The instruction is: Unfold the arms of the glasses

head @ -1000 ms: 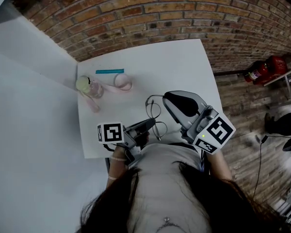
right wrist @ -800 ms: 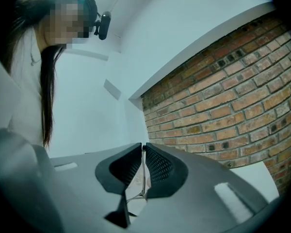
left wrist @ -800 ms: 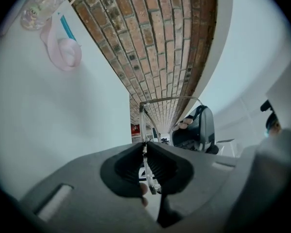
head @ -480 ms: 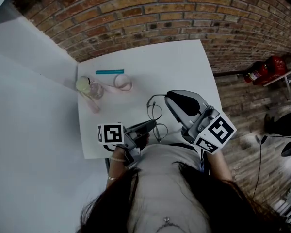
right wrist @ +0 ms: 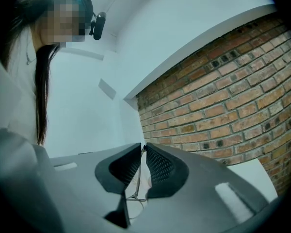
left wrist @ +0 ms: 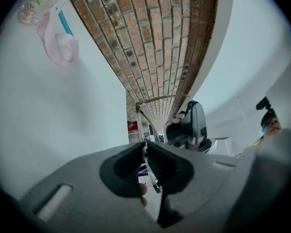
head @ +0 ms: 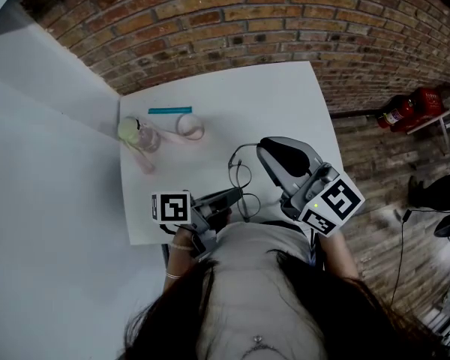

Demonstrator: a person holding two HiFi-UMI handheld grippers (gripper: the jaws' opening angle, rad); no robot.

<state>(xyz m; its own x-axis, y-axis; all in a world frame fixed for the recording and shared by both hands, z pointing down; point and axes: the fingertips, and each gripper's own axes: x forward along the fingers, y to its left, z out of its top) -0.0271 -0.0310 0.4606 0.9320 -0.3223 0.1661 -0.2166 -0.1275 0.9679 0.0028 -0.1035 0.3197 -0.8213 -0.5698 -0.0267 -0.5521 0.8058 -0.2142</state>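
Observation:
Thin wire-framed glasses hang just above the near part of the white table, held between both grippers. My left gripper comes in from the left and is shut on the frame near the lenses; in its own view the wire runs between the closed pads. My right gripper is shut on one arm of the glasses, a thin rod seen between its jaws in the right gripper view. The left gripper view also shows the glasses' arm rising toward the right gripper.
A small bottle with a pale green cap, a pink loop of band and a teal stick lie at the table's far left. A brick wall runs behind the table. A red fire extinguisher lies on the floor to the right.
The right gripper has edged slightly to the right with the arm of the glasses in it. The left gripper has barely moved.

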